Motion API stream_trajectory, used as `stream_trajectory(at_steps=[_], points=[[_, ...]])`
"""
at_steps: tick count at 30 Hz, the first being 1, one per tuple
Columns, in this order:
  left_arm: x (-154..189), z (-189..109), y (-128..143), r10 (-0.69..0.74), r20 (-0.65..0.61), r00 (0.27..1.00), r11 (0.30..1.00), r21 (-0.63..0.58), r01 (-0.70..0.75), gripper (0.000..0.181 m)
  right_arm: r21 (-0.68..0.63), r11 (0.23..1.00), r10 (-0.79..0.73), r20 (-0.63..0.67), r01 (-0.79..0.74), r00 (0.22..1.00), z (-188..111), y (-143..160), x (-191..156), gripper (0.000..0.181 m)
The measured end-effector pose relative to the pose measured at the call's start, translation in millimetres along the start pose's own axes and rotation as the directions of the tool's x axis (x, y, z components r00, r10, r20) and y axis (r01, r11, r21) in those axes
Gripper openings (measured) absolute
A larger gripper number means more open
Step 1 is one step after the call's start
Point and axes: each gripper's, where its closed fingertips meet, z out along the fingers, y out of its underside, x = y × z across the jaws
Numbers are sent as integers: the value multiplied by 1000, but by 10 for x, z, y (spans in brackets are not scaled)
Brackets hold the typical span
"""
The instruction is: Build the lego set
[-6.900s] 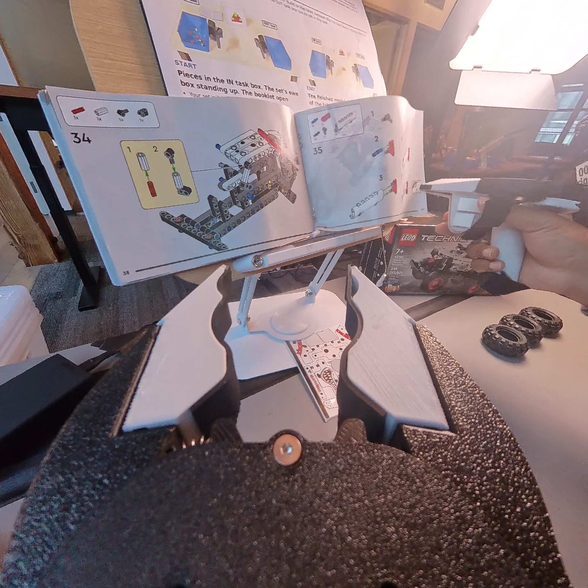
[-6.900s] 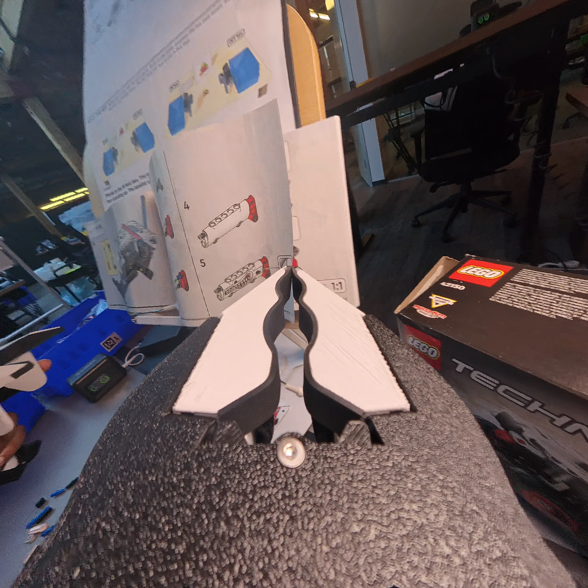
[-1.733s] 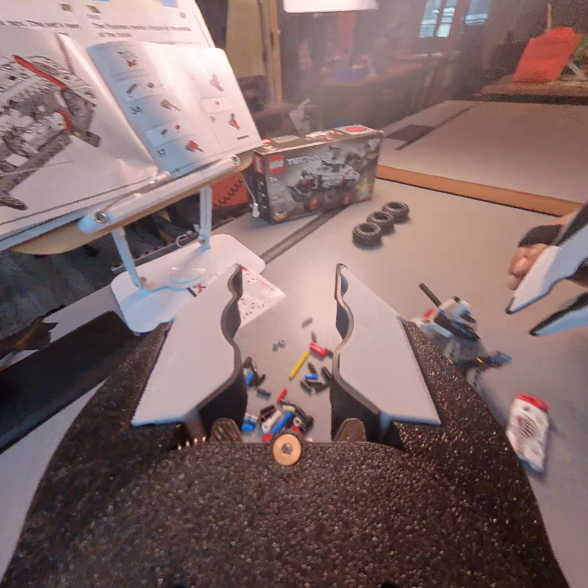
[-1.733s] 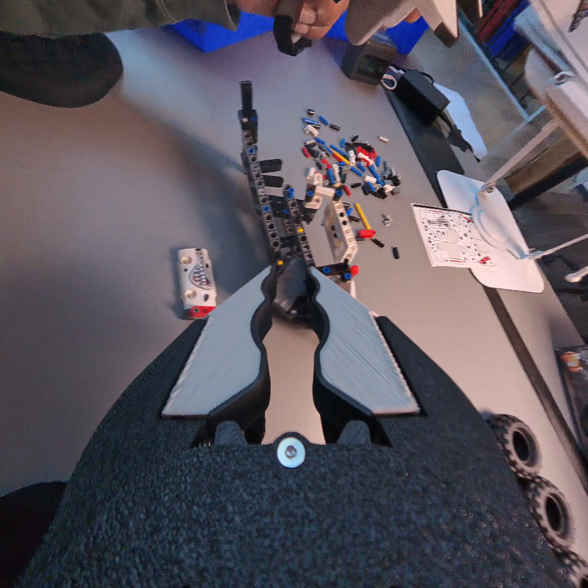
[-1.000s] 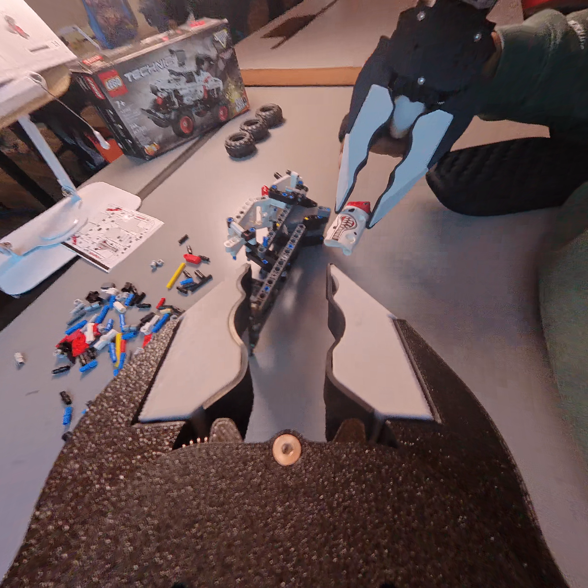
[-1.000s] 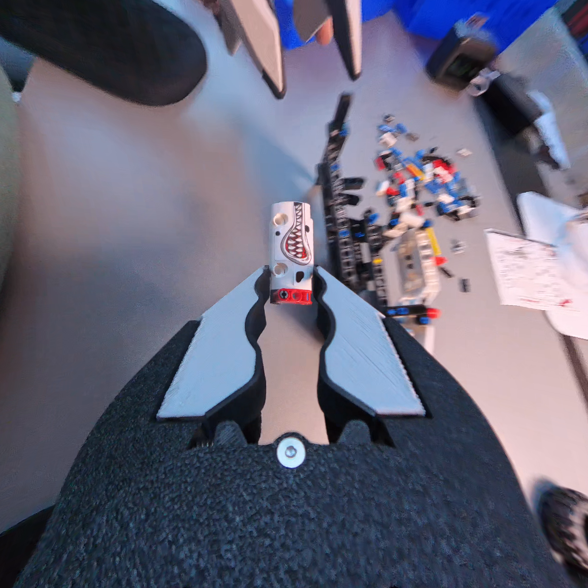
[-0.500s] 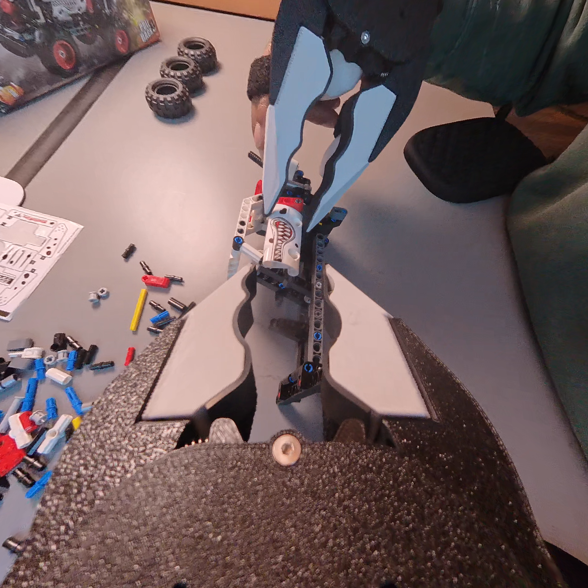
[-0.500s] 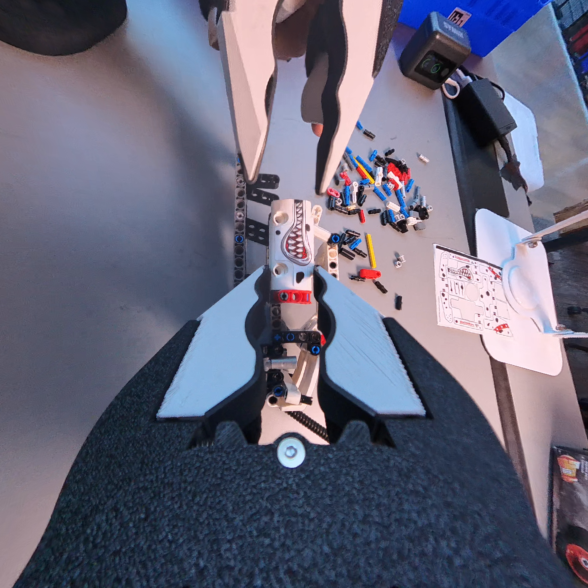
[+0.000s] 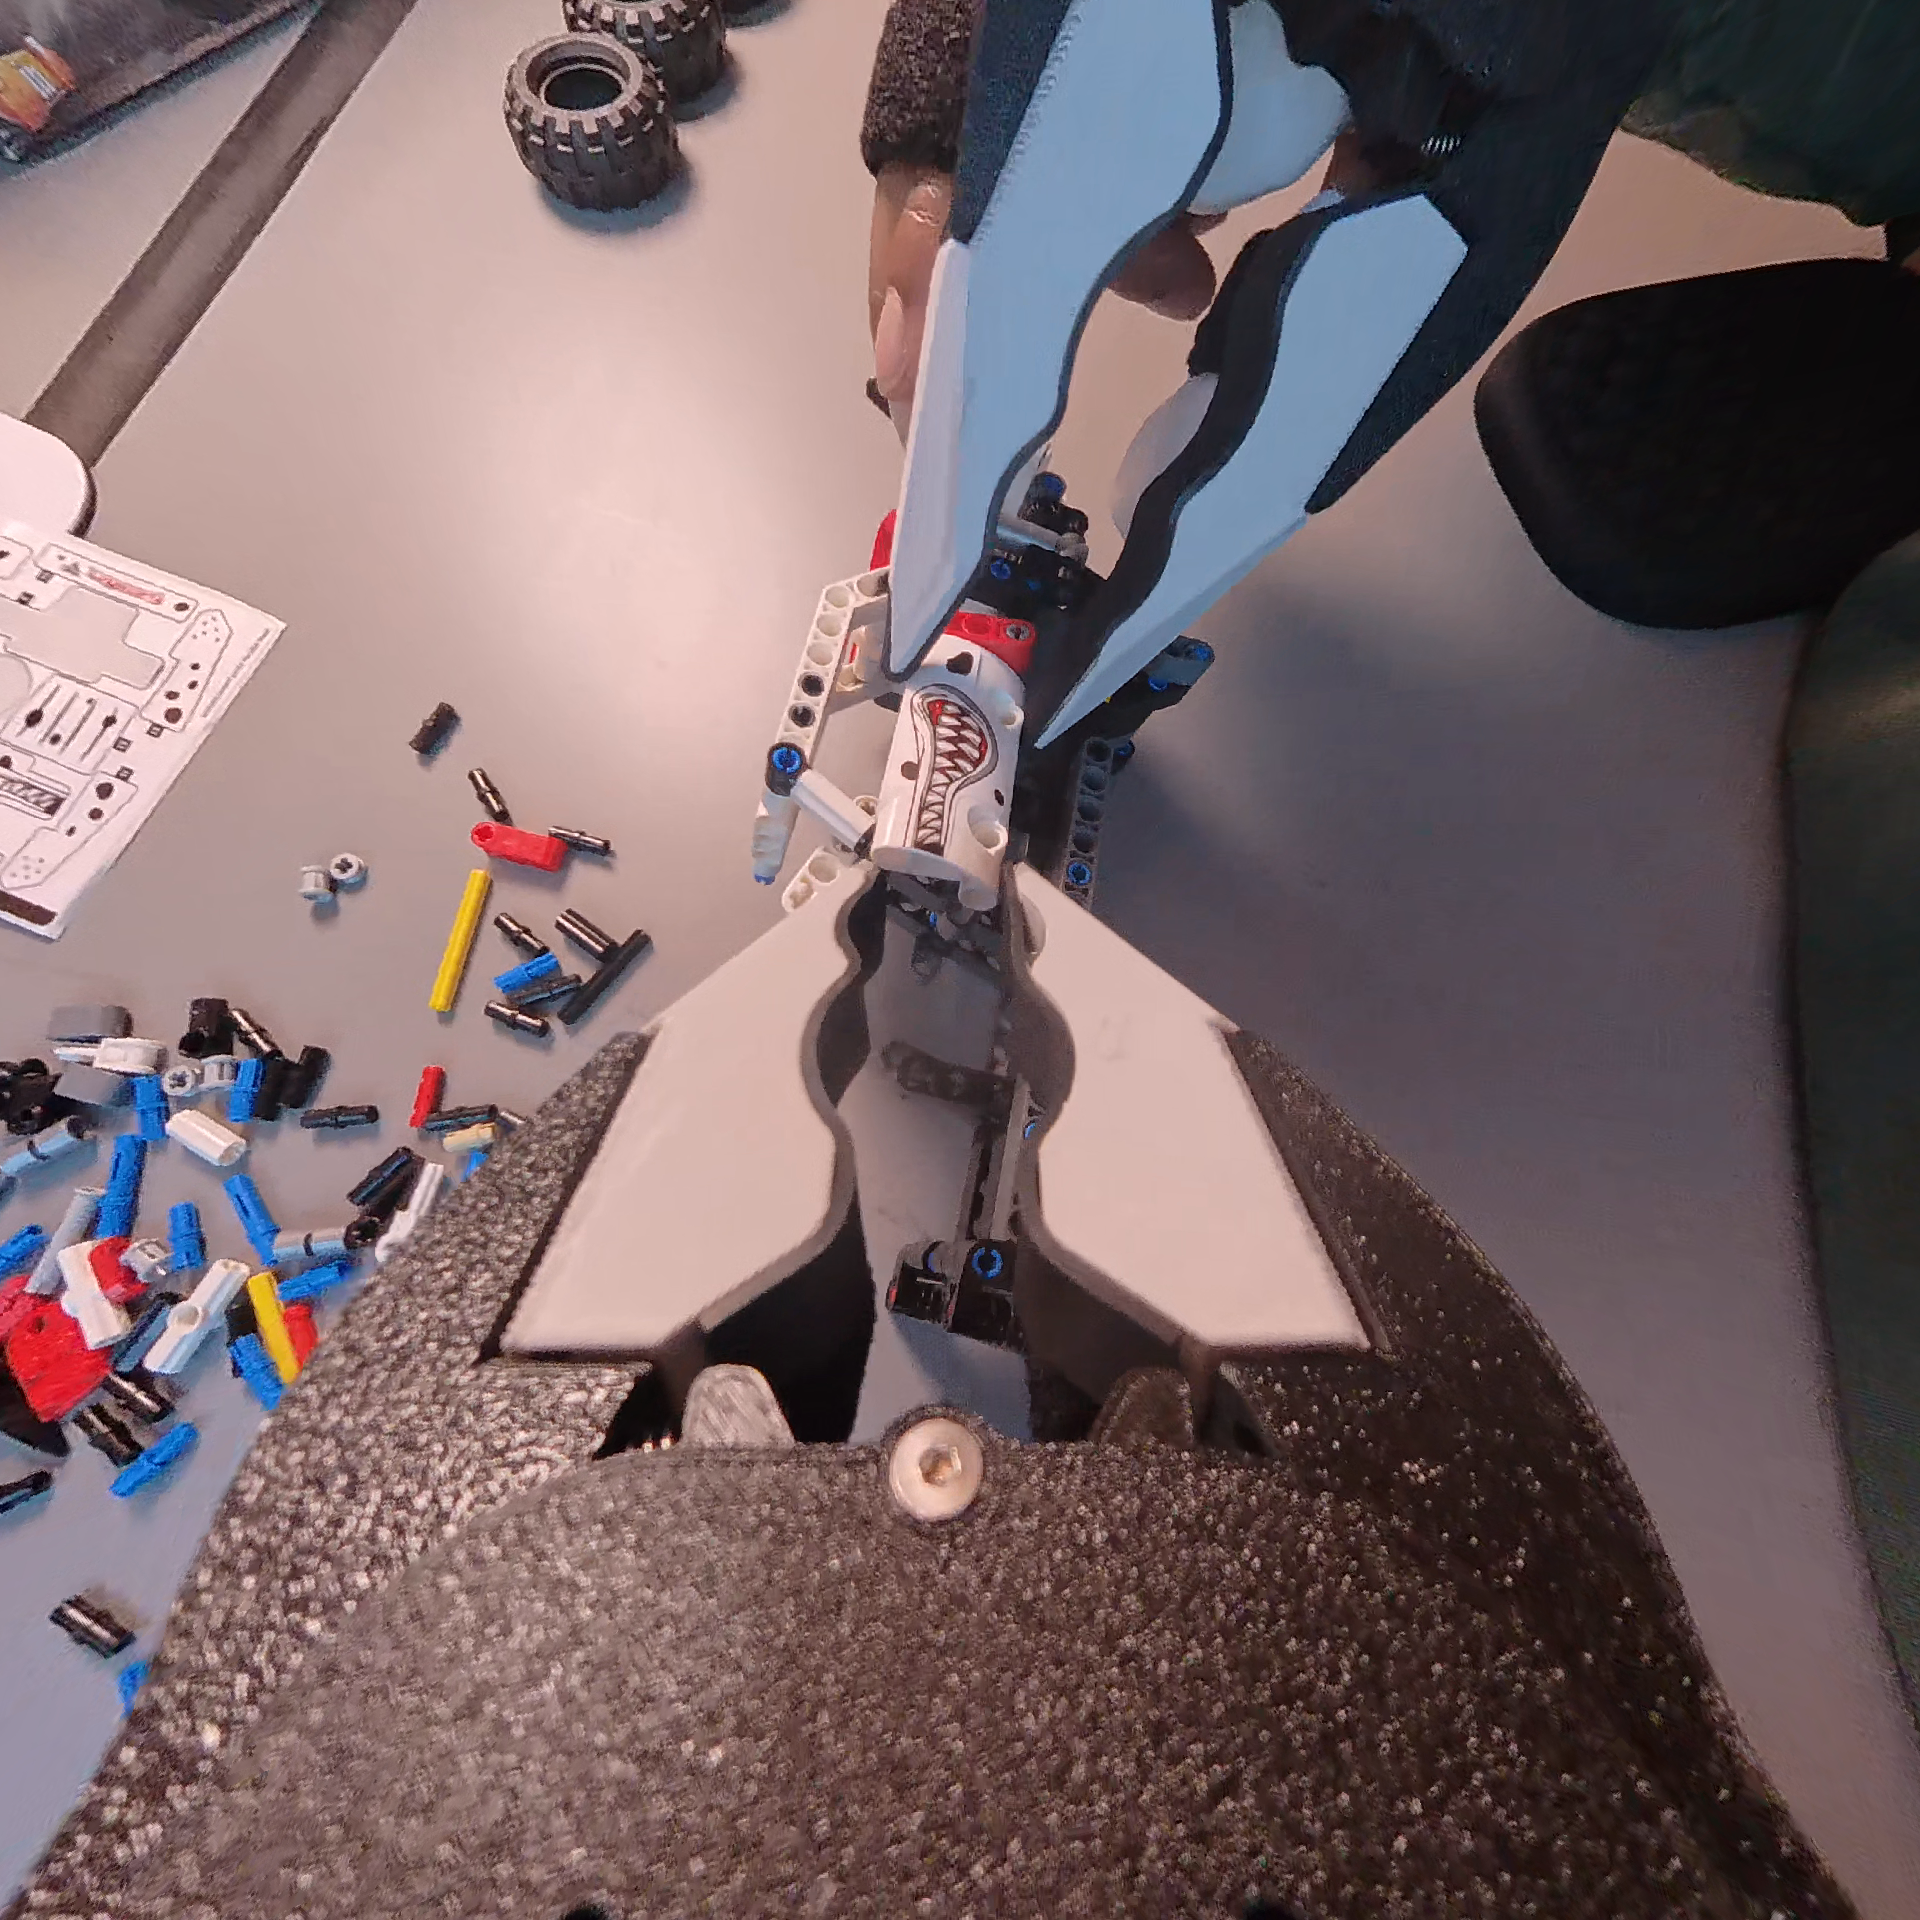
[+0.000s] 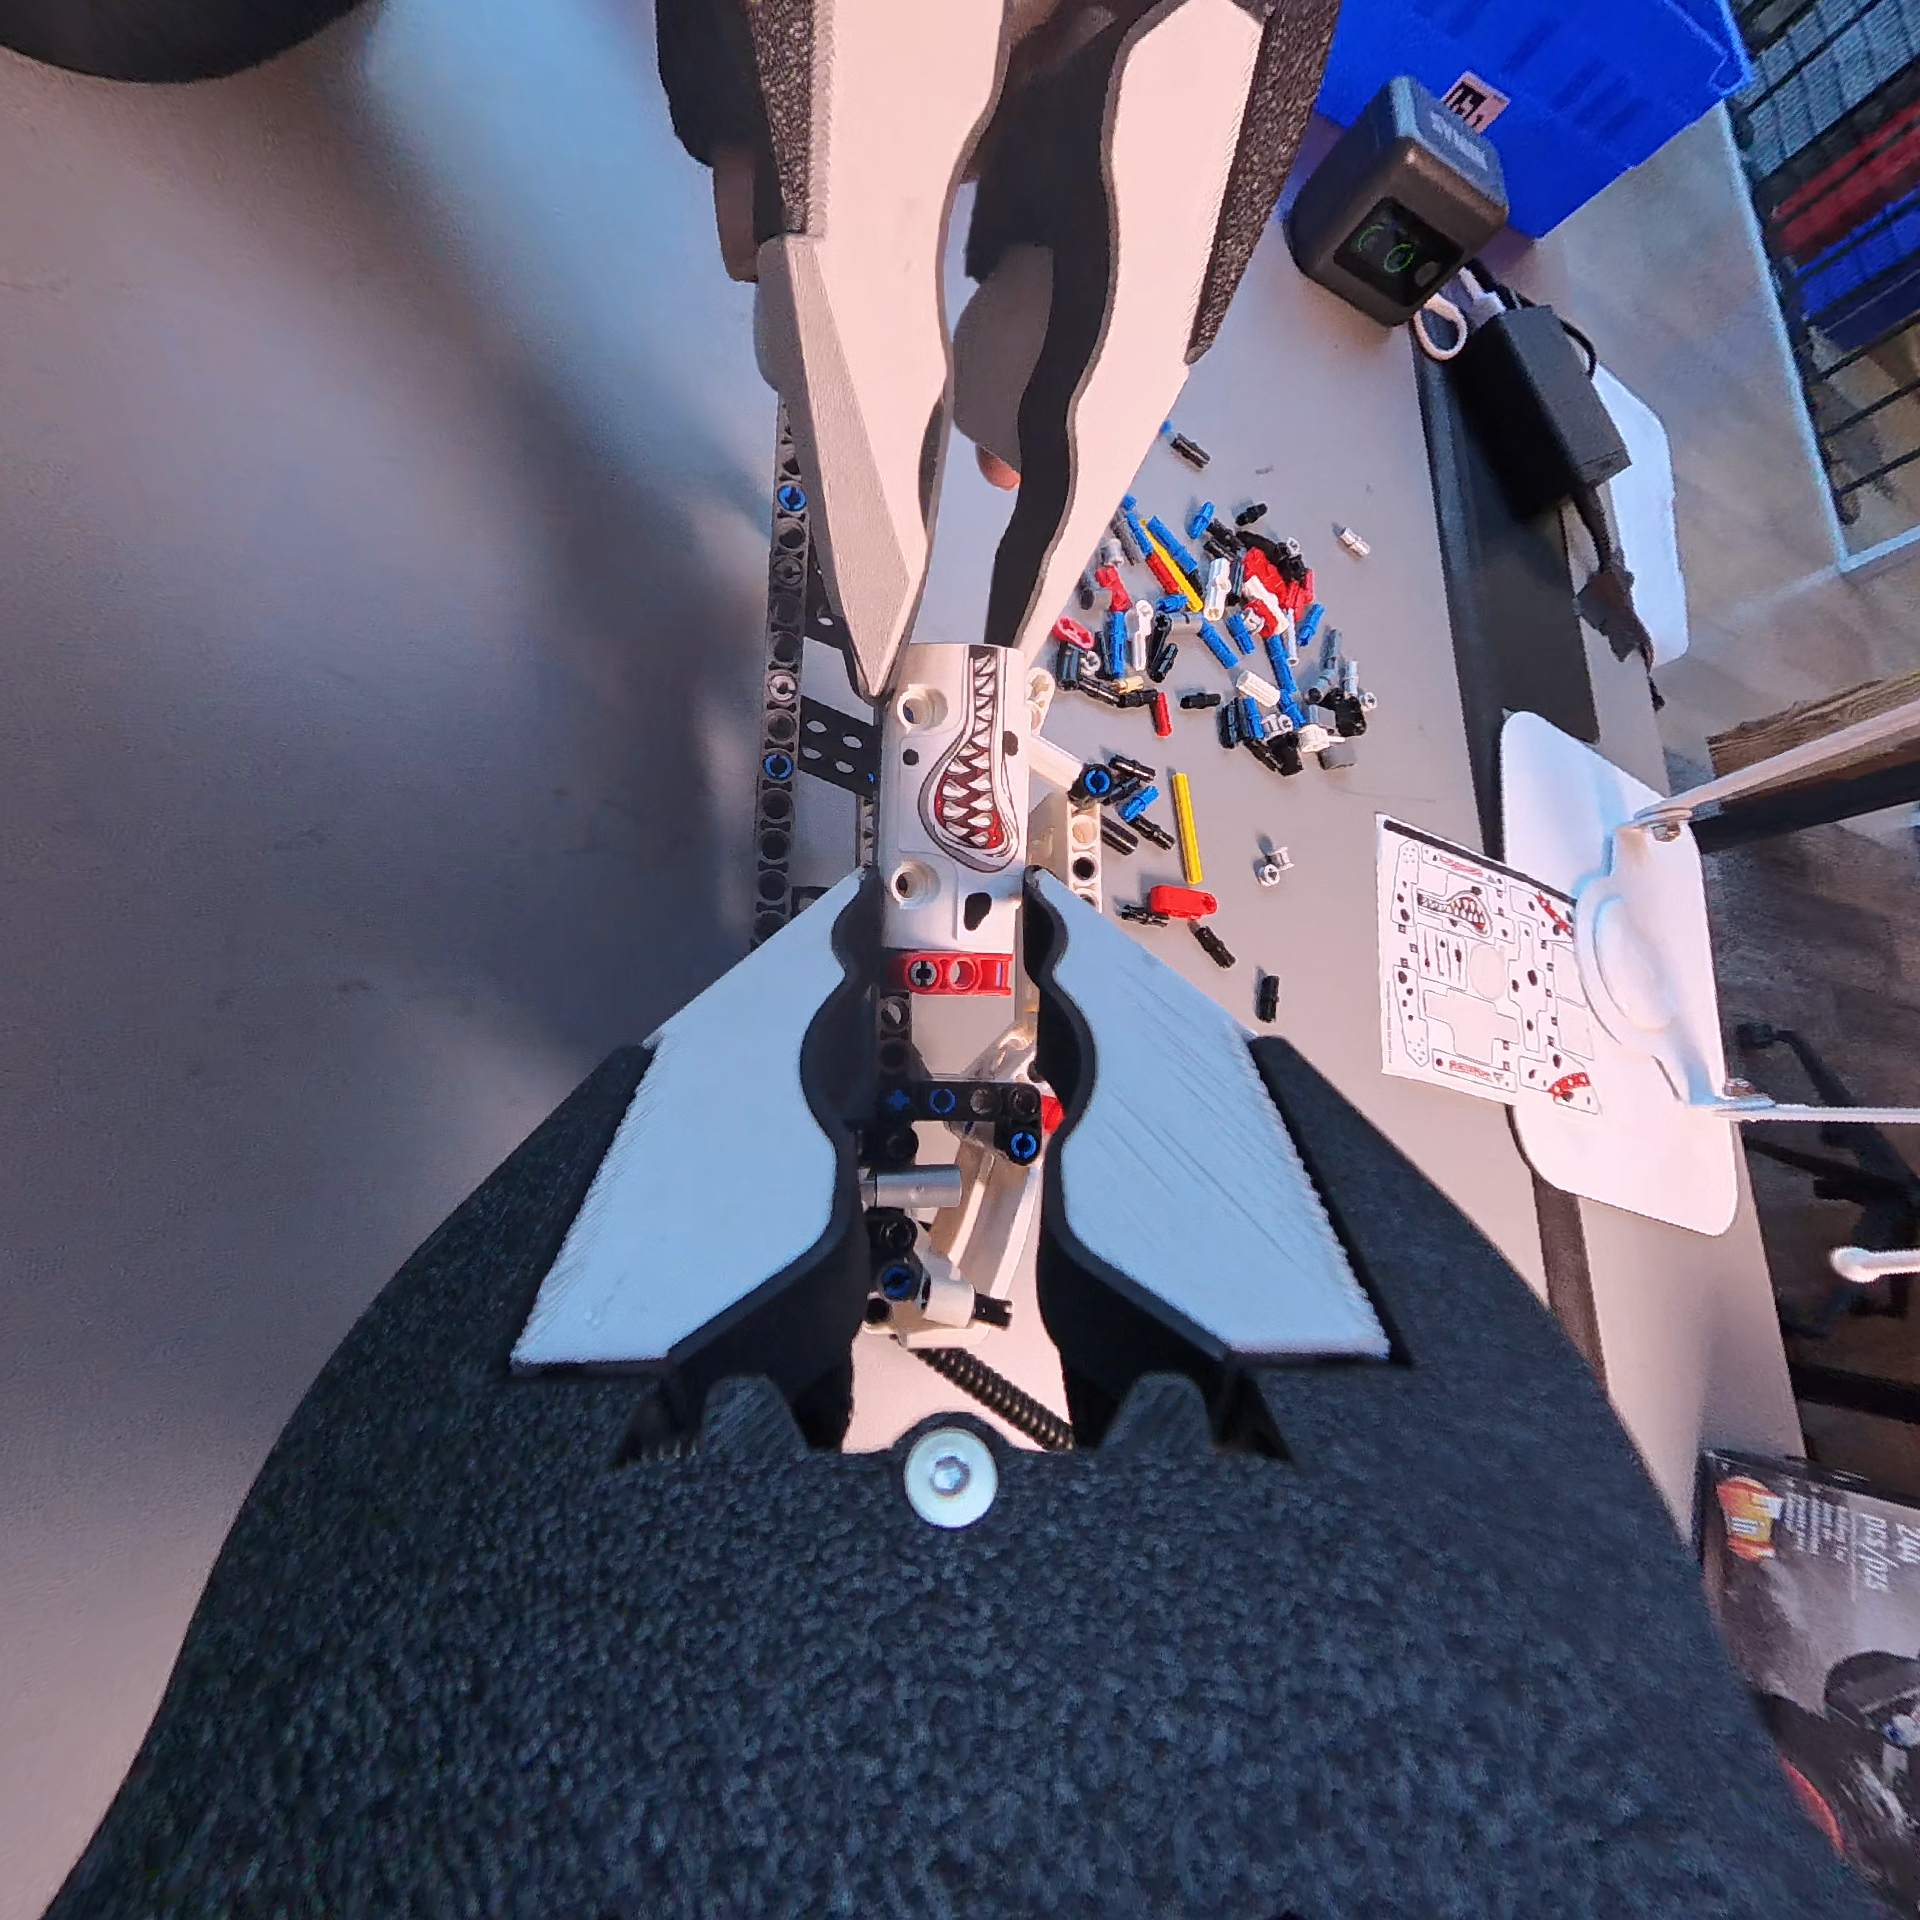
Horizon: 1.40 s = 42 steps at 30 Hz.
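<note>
**Two tongs meet over the half-built model**

The two tongs point at each other from opposite sides, both tilted down toward the grey tabletop (image 9: 1351, 831). A hand (image 9: 914, 260) shows behind the right tongs (image 9: 966, 696) in the left wrist view; part of a hand shows behind the left tongs (image 10: 935, 665) in the right wrist view.

A blue bin (image 10: 1538, 94) stands at the far edge of the tabletop; what it holds cannot be seen. The dark set box (image 10: 1818, 1662) lies near the right tongs, its contents hidden.

The right tongs are clamped on the white cylinder with the shark-mouth sticker (image 10: 956, 790), gripping it near its red end ring. The cylinder sits over the half-built model (image 10: 935, 1164), a frame of black beams and white parts lying on the tabletop, with a black spring at its near end. The left tongs are partly apart, their tips at the cylinder's other end, straddling the model's long black beam (image 9: 997, 1174); whether they touch the cylinder cannot be told.

Loose small parts (image 9: 156, 1195) lie in a heap beside the model, with a sticker sheet (image 9: 83, 727) farther out and black tyres (image 9: 592, 114) well apart.
</note>
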Motion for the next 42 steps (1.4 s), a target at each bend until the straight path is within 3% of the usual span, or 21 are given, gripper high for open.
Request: stream_trajectory(at_steps=[6,13,17,20,25,35,42], points=[[9,-6,9,-56,2,998,998,9,56,8,42,999,31,19,-32,999,-18,-11,-45,29],[35,-2,7,-97,-22,995,995,12,98,8,18,999,41,81,-42,996,12,-23,-48,31],[52,-20,24,-73,-7,997,997,11,73,7,-7,994,105,125,-105,987,48,-34,-46,43],[73,-26,41,-69,-1,998,998,13,69,7,-5,996,87,123,-87,989,72,-60,-32,29],[111,-48,44,-101,-35,994,994,32,102,8,-13,999,35,121,-34,992,64,-85,-46,27],[73,-234,-30,-128,-34,991,988,84,130,37,-13,1000,0,135,2,991,14,-121,-69,28],[91,-341,36,-154,-63,986,979,126,161,70,-25,1000,-3,135,7,991,56,-80,-78,28]])
